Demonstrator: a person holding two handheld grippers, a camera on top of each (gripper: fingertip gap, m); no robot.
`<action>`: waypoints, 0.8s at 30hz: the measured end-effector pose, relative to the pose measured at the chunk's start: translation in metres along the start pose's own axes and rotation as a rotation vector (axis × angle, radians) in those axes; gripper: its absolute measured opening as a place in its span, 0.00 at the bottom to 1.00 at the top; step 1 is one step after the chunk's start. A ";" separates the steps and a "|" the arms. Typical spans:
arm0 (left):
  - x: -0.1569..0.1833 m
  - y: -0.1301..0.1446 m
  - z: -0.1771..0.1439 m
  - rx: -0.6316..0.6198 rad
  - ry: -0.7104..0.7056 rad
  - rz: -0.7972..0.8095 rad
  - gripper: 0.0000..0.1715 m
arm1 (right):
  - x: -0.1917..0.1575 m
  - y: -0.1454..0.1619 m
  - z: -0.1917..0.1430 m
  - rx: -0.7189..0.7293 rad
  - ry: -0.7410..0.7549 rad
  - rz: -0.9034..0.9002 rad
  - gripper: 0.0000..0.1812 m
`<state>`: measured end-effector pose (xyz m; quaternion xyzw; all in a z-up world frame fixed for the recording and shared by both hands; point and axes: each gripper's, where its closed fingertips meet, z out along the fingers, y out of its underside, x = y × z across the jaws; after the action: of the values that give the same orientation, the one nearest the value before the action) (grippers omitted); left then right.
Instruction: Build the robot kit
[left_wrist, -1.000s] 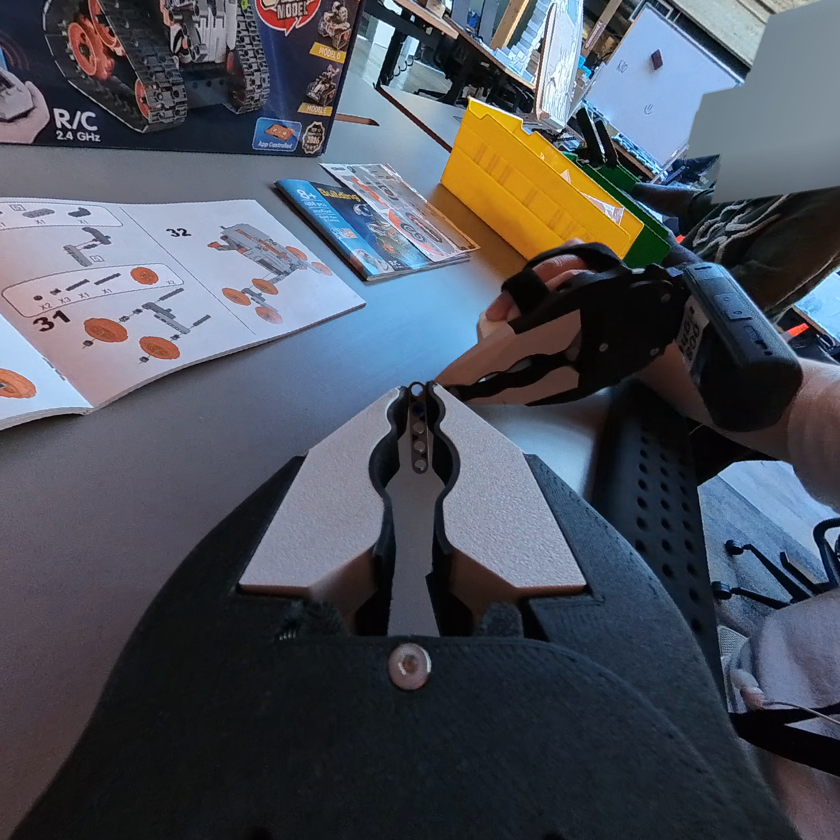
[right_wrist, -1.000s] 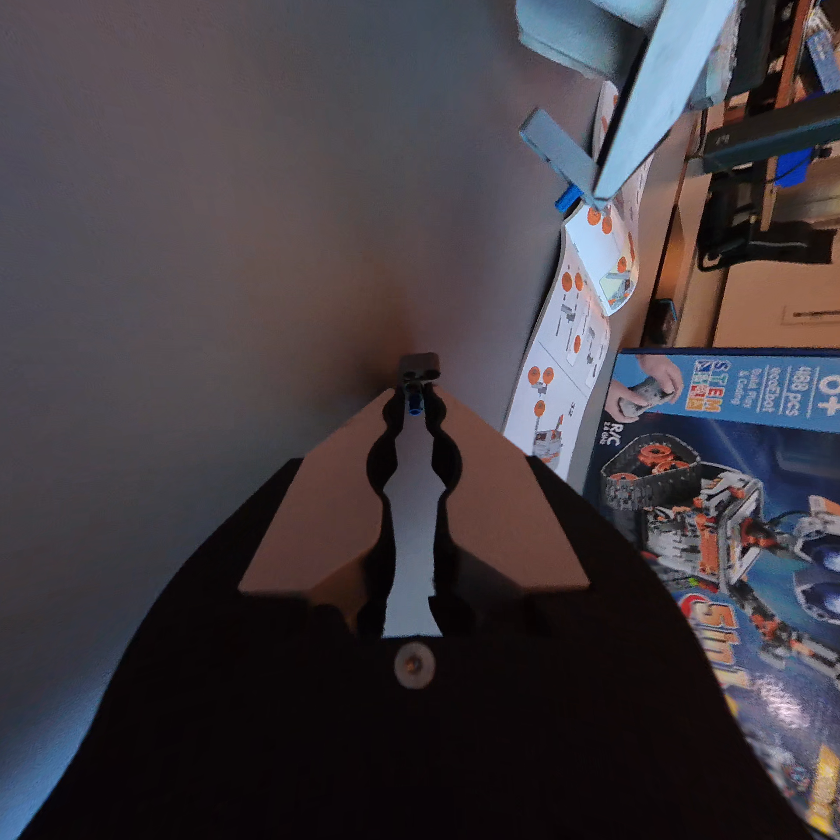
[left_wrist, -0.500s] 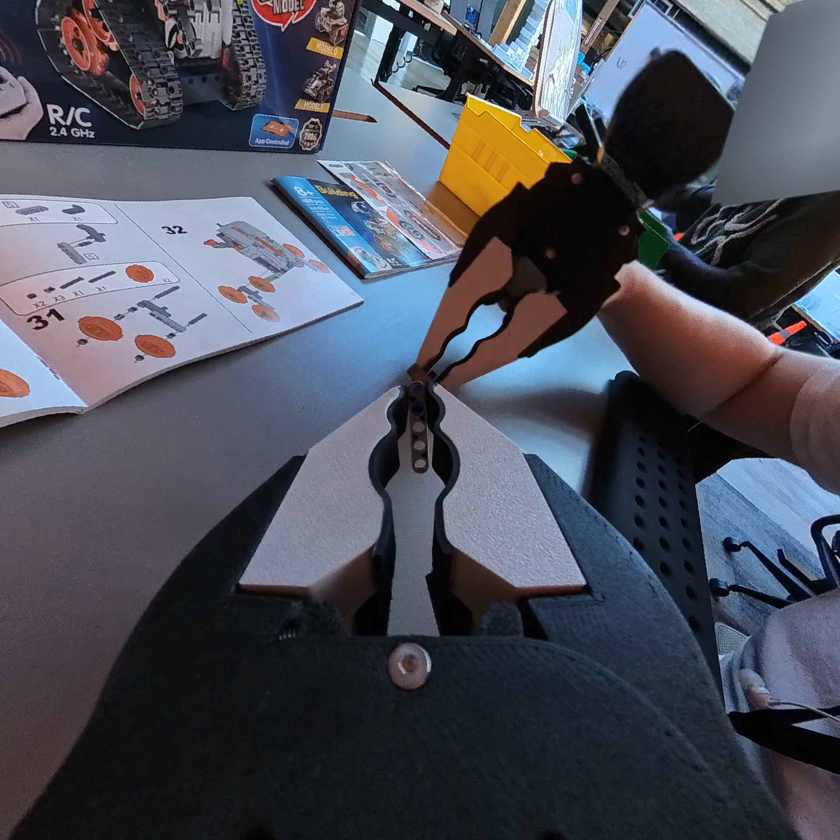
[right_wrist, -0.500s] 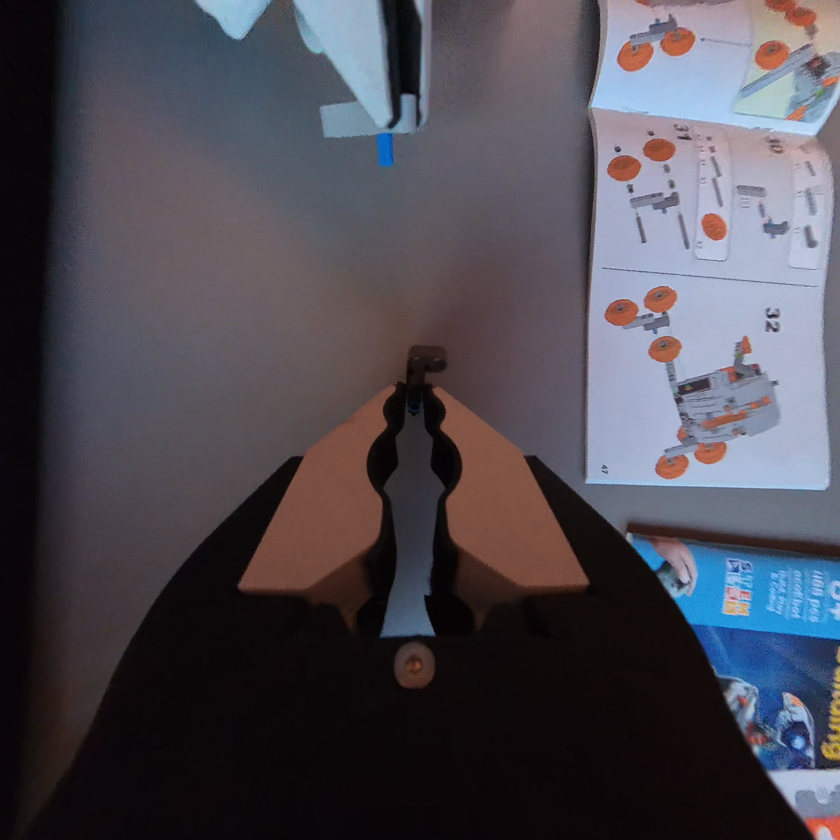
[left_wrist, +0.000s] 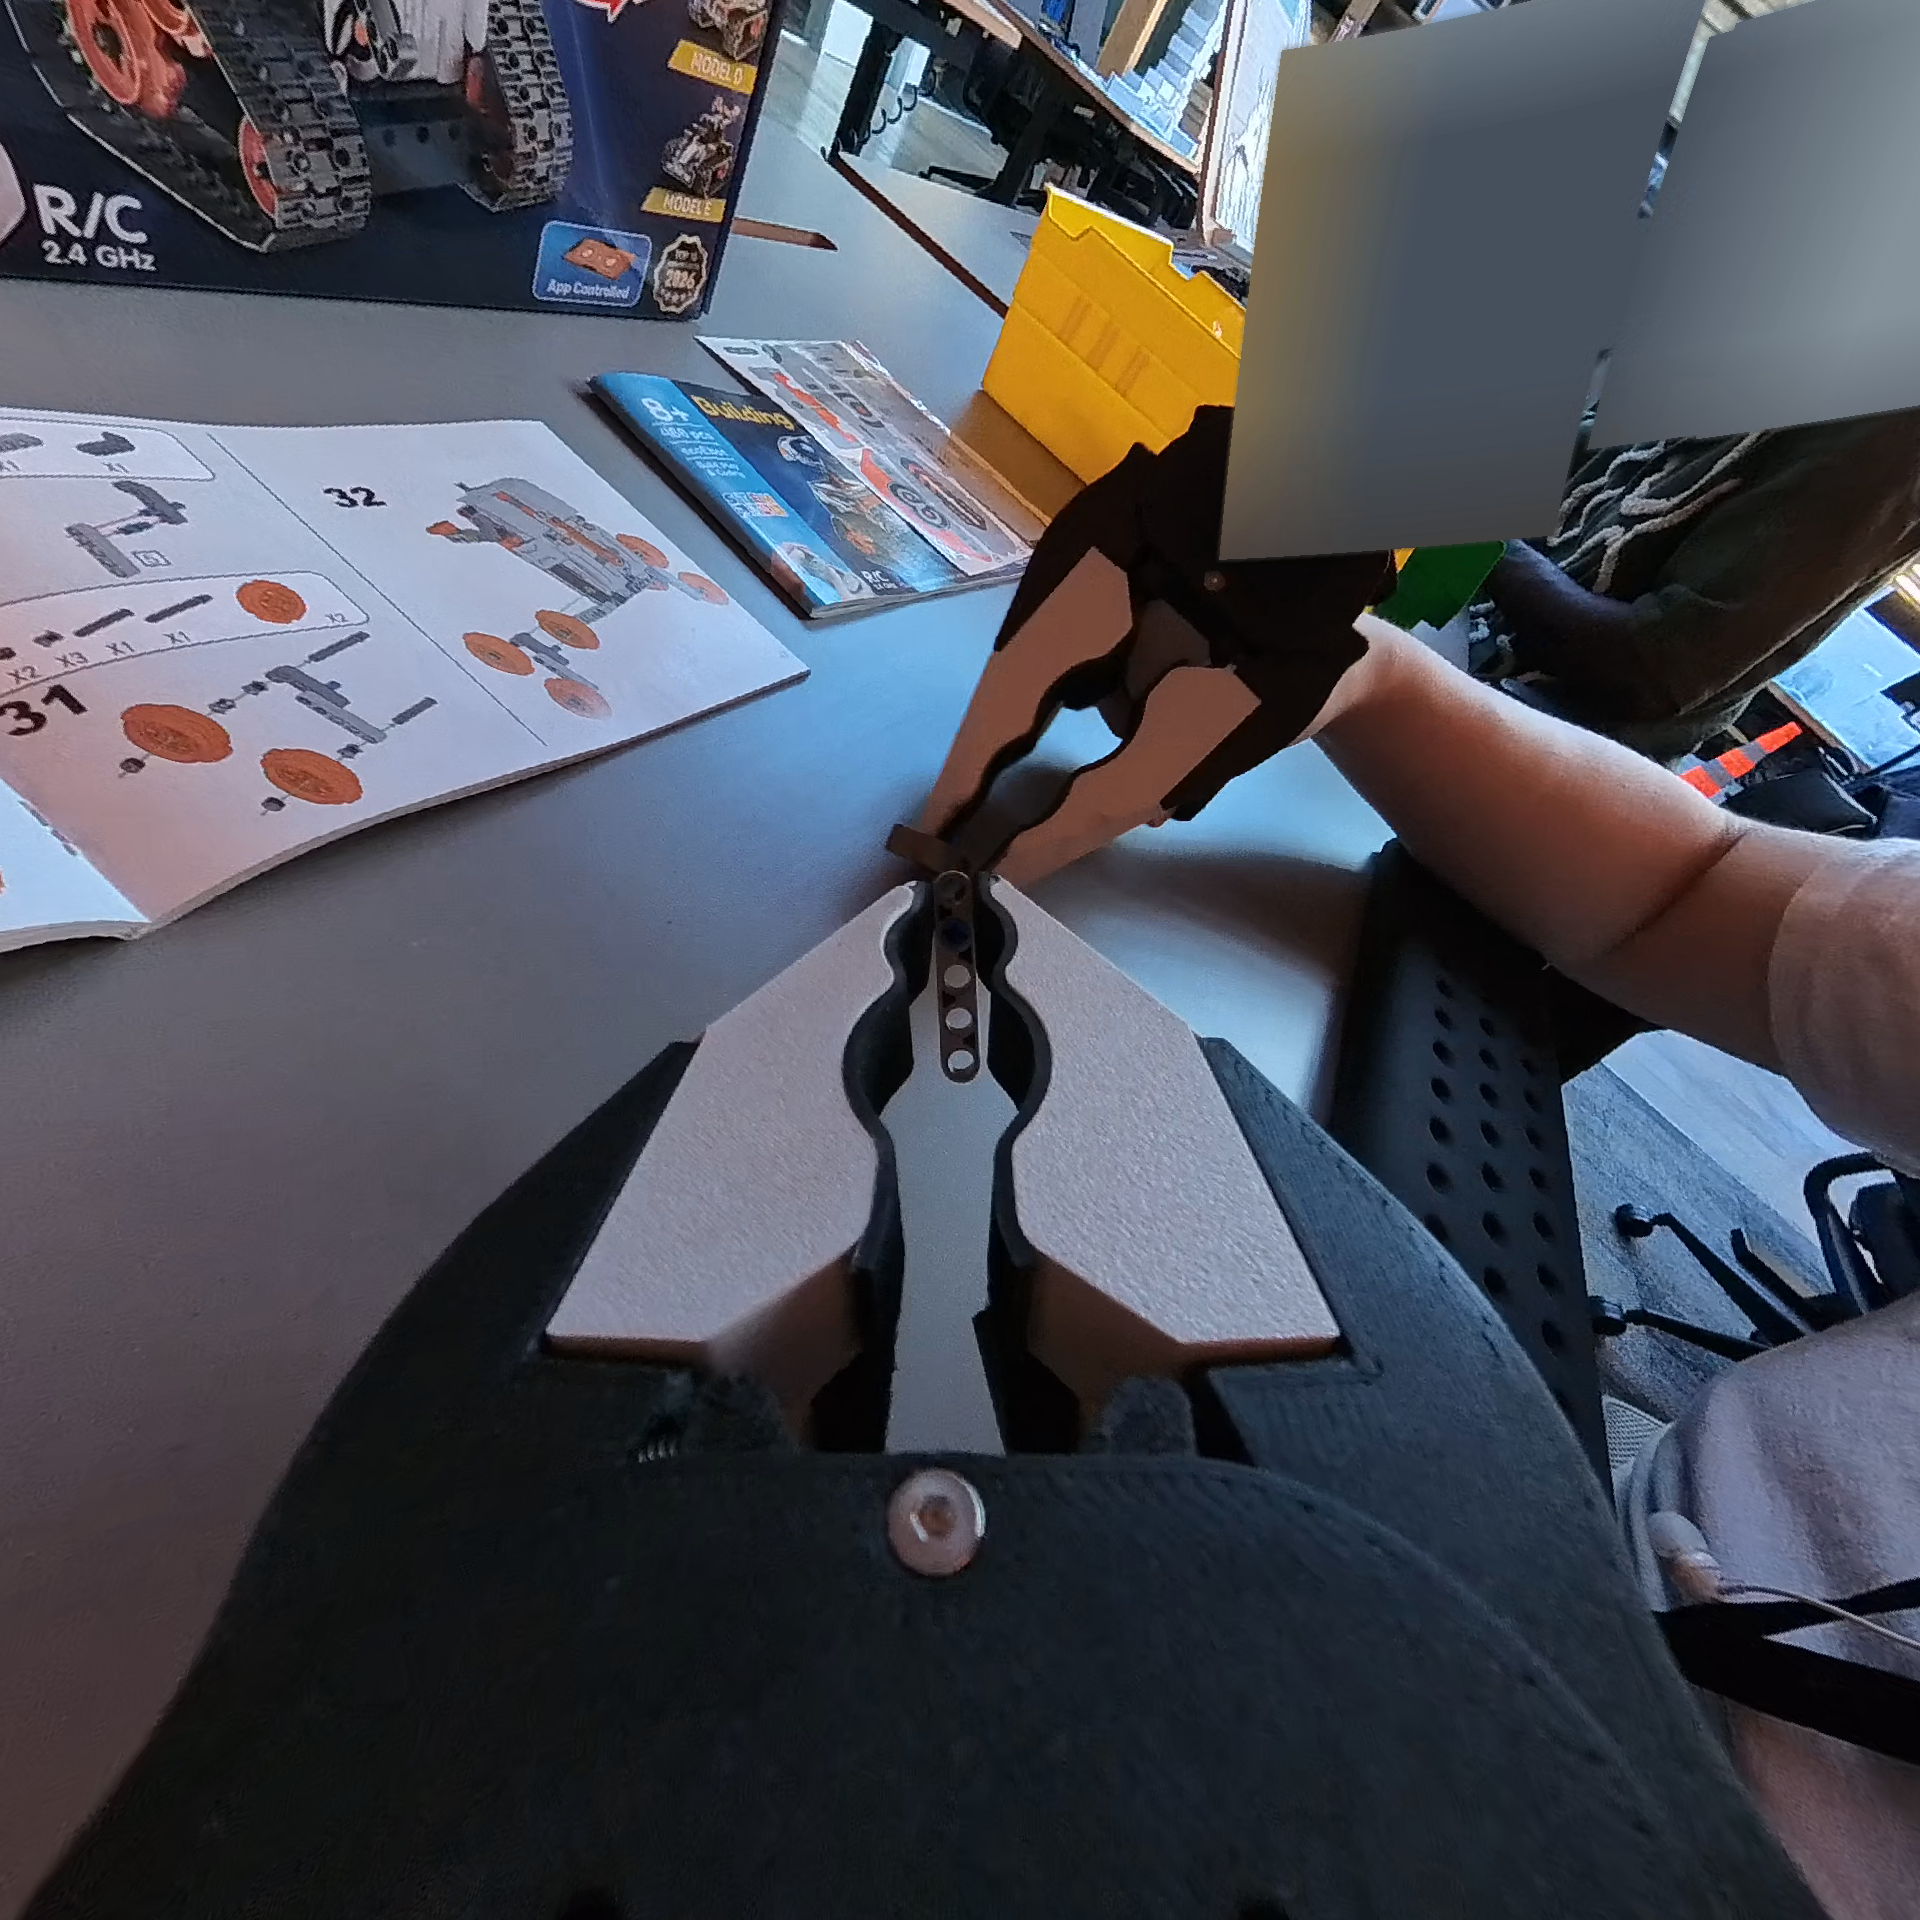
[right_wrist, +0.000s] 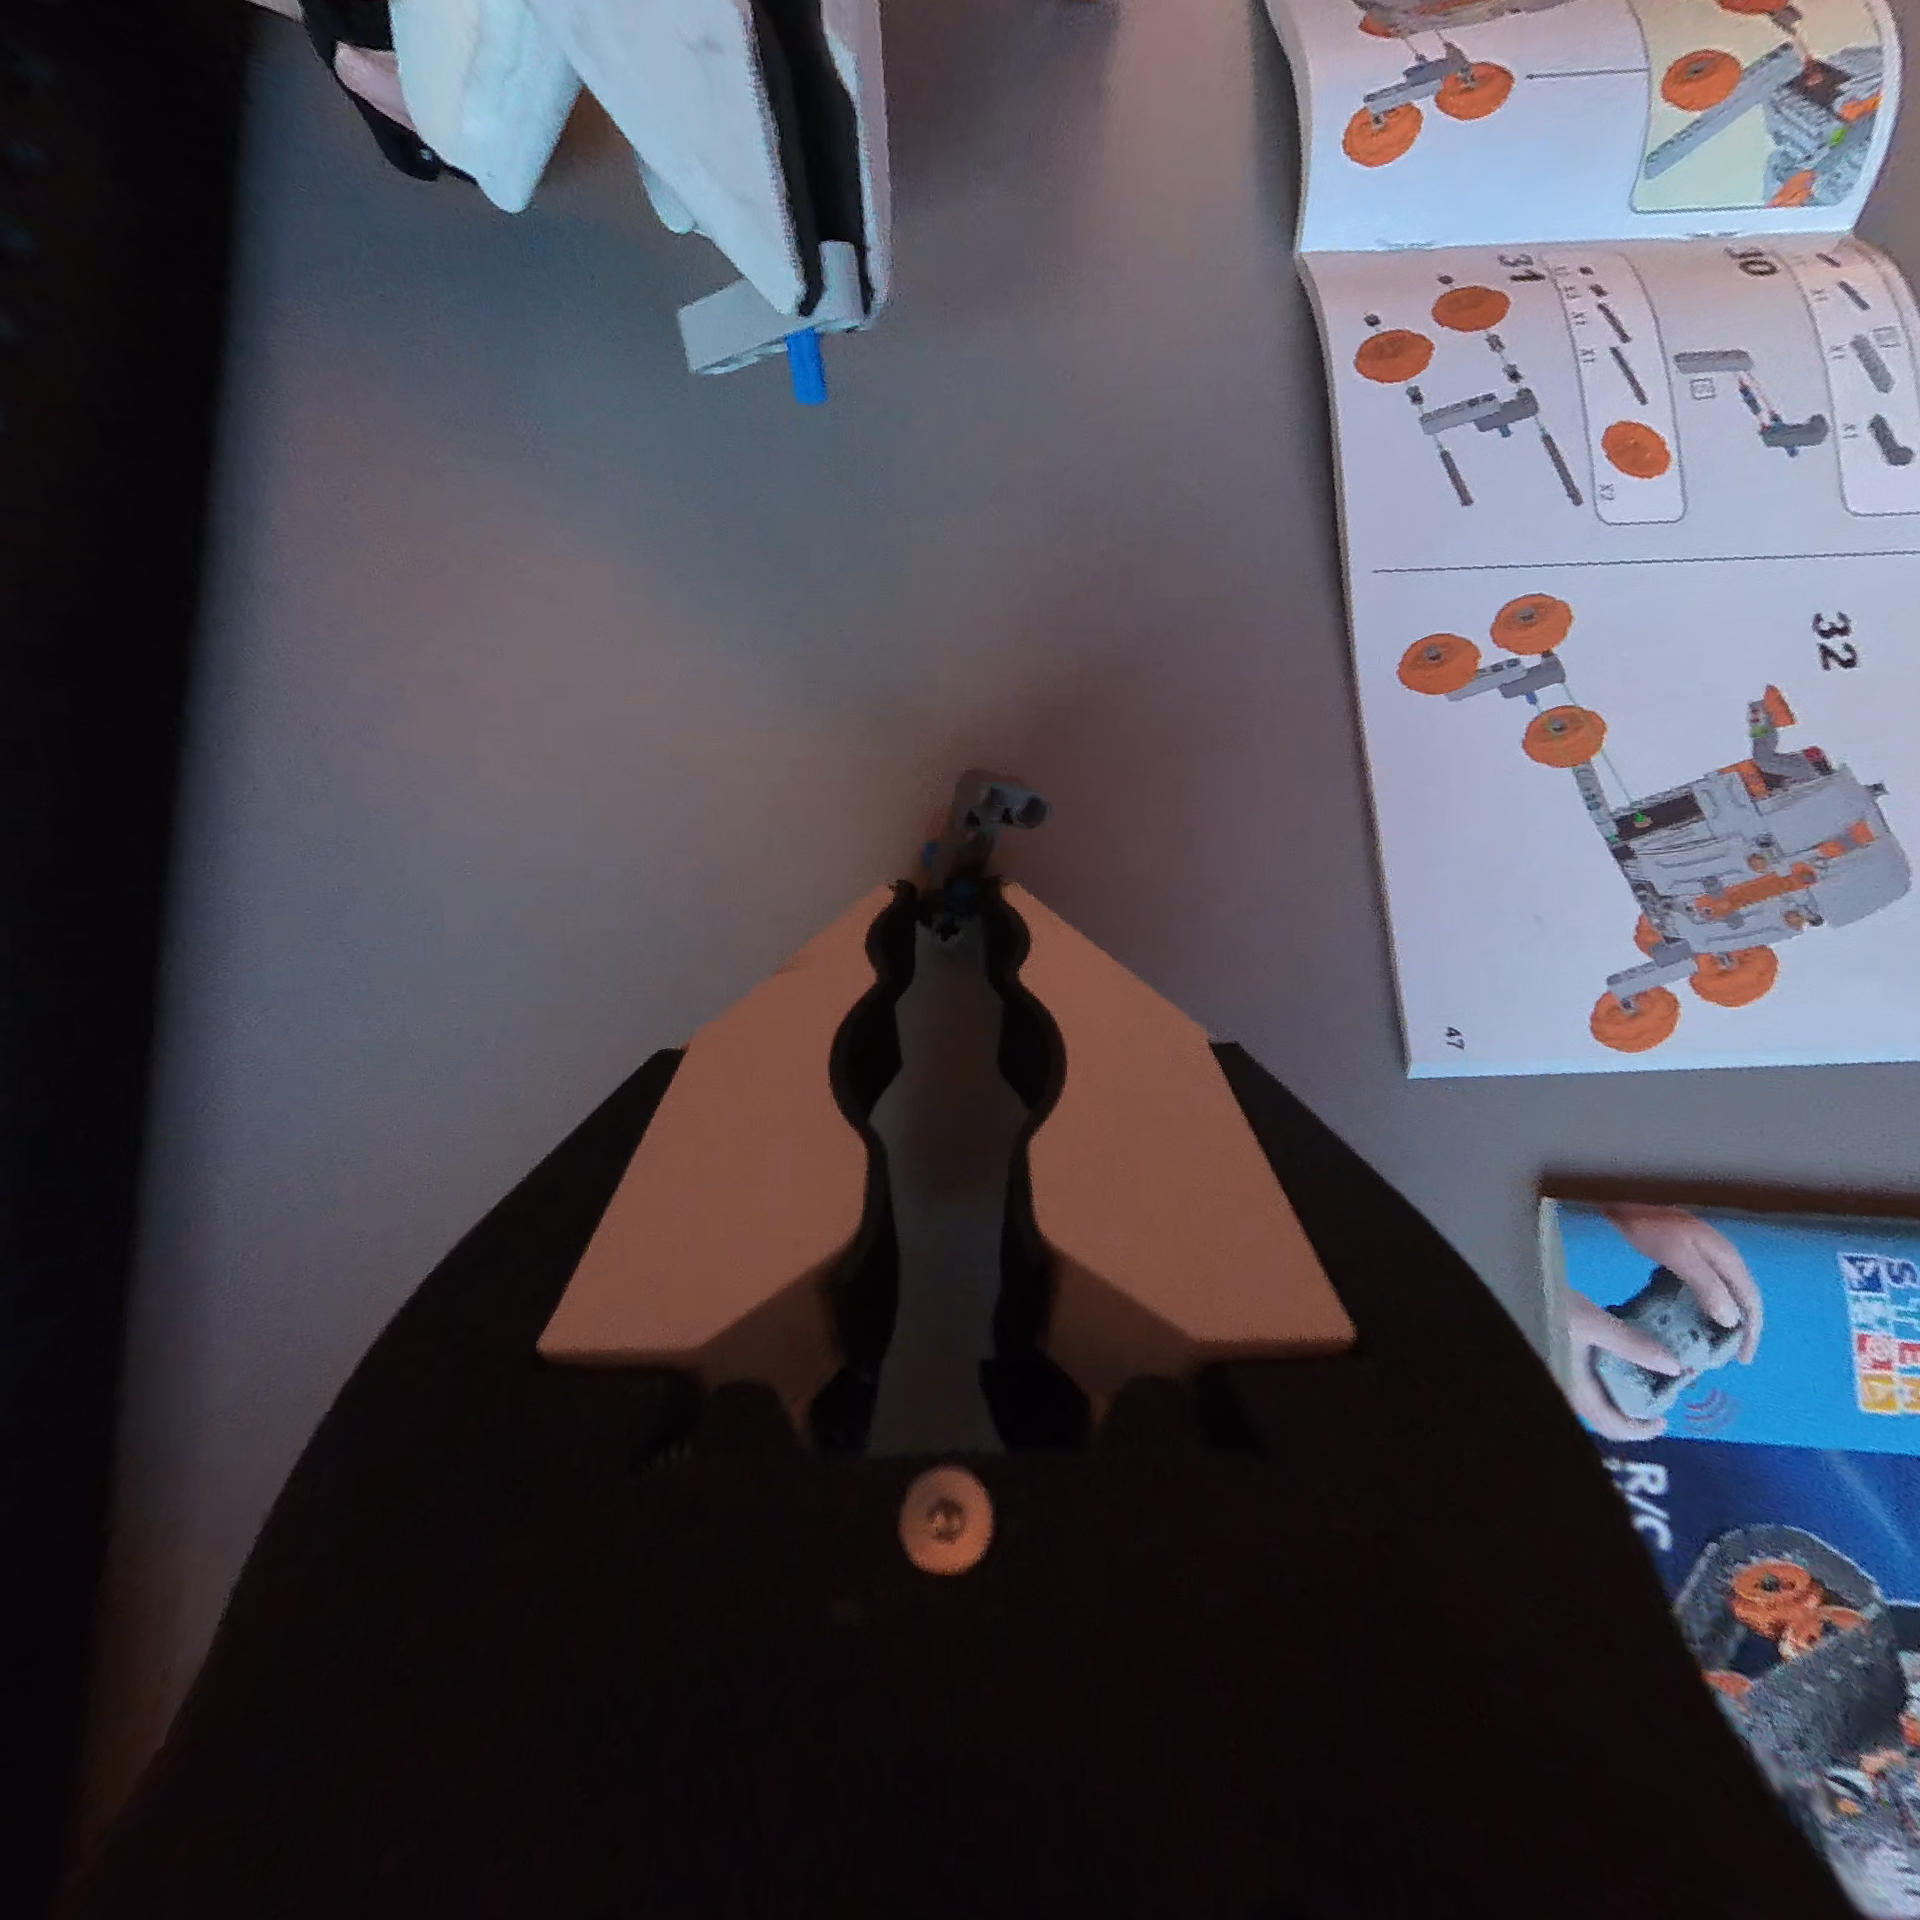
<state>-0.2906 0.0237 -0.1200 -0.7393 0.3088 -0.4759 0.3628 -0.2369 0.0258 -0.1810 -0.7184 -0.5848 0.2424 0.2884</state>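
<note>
In the left wrist view my left gripper (left_wrist: 954, 894) is shut on a grey beam with a row of holes (left_wrist: 958, 987), which holds a blue pin. My right gripper (left_wrist: 971, 847) comes in from the upper right. Its tips hold a small dark piece (left_wrist: 920, 844) just beyond my left tips. In the right wrist view my right gripper (right_wrist: 951, 899) is shut on a small grey connector (right_wrist: 997, 810) with a blue pin at its base. The left gripper (right_wrist: 821, 270) shows at the top, holding the grey beam (right_wrist: 743, 332) with its blue pin (right_wrist: 805, 374) sticking out.
An open instruction booklet (left_wrist: 364, 623) lies on the grey table (left_wrist: 416, 1039), also in the right wrist view (right_wrist: 1621, 623). A toy box (left_wrist: 364, 135) stands at the back. A second booklet (left_wrist: 831, 488), a yellow bin (left_wrist: 1101, 343), a person's forearm (left_wrist: 1558, 831) and a black perforated chair (left_wrist: 1455, 1143) are to the right. The tips of one gripper are about 9 cm away from the tips of the other.
My right gripper has turned and now points down at the table. It has come closer to my left gripper, whose beam and blue pin look larger. My left gripper has stayed put.
</note>
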 end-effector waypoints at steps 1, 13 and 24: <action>0.000 0.000 0.000 0.000 0.000 -0.001 0.03 | -0.001 0.000 0.000 0.004 -0.010 0.009 0.06; 0.000 0.002 0.001 -0.011 -0.002 0.001 0.03 | -0.009 -0.008 -0.001 0.028 -0.060 0.040 0.04; -0.001 0.006 0.003 -0.033 -0.001 -0.003 0.03 | -0.015 -0.006 0.005 -0.076 -0.019 -0.074 0.04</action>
<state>-0.2891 0.0217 -0.1263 -0.7458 0.3154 -0.4709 0.3500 -0.2472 0.0127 -0.1804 -0.7043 -0.6226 0.2157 0.2641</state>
